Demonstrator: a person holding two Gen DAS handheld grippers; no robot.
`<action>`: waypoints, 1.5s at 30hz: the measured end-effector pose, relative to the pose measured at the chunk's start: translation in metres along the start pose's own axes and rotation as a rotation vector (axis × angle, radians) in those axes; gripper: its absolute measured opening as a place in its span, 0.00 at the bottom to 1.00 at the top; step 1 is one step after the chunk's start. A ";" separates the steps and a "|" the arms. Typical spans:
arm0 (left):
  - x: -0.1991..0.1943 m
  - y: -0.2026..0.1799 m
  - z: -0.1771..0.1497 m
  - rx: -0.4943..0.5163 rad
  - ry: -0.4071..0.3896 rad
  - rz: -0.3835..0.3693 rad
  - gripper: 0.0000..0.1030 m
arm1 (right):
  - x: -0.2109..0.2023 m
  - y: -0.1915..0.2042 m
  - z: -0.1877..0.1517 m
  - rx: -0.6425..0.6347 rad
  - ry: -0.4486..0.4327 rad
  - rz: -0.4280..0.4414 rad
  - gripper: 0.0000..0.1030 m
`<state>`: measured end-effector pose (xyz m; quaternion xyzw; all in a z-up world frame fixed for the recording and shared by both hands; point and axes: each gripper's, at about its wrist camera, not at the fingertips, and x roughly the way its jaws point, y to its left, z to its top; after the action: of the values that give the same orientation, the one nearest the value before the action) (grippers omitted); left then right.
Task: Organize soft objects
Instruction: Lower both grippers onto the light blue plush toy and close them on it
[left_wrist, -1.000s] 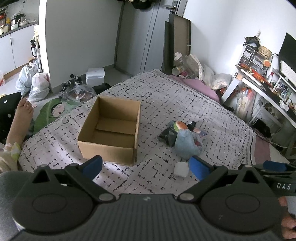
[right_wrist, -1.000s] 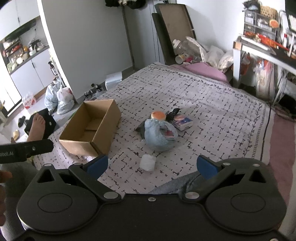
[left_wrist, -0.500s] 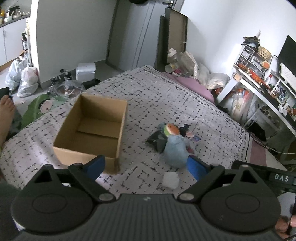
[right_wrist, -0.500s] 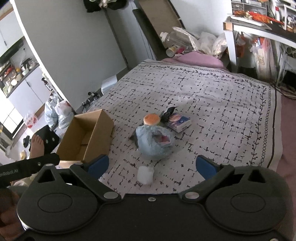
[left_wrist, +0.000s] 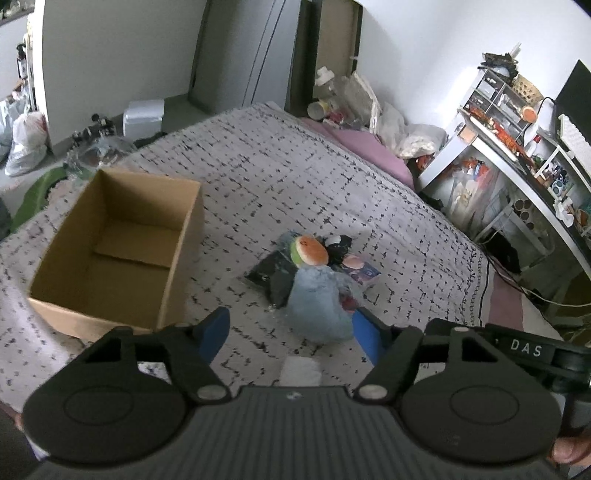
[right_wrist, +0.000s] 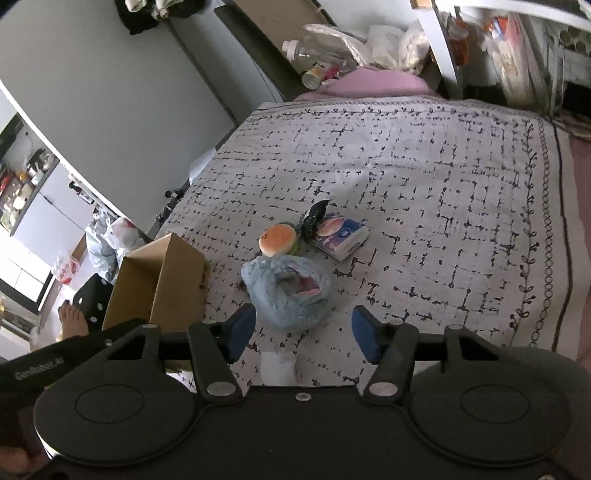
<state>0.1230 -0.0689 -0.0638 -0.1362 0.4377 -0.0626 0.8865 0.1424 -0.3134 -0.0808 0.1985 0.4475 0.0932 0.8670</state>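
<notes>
The blue plush (right_wrist: 288, 291) lies on the bed beside the cardboard box (left_wrist: 114, 251). Both sets of jaws are closing, empty. It looks light and squashy; I'd pinch its fluffy middle.

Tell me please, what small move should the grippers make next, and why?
Probably bring the right gripper forward and down onto the fluffy blue slipper. Its fingers are closing with nothing between them yet; the slipper lies just ahead on the bedspread. The cardboard box stands open and holds no soft object.
</notes>
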 end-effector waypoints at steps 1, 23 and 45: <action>0.005 -0.002 0.001 -0.003 0.009 -0.005 0.67 | 0.004 -0.002 0.002 0.009 0.006 0.003 0.51; 0.110 -0.024 0.011 -0.094 0.162 -0.032 0.45 | 0.091 -0.048 0.024 0.241 0.131 0.094 0.27; 0.147 -0.011 0.010 -0.162 0.189 0.000 0.20 | 0.139 -0.049 0.023 0.294 0.225 0.151 0.16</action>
<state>0.2205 -0.1118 -0.1665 -0.2007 0.5230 -0.0395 0.8274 0.2413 -0.3166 -0.1924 0.3441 0.5341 0.1130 0.7639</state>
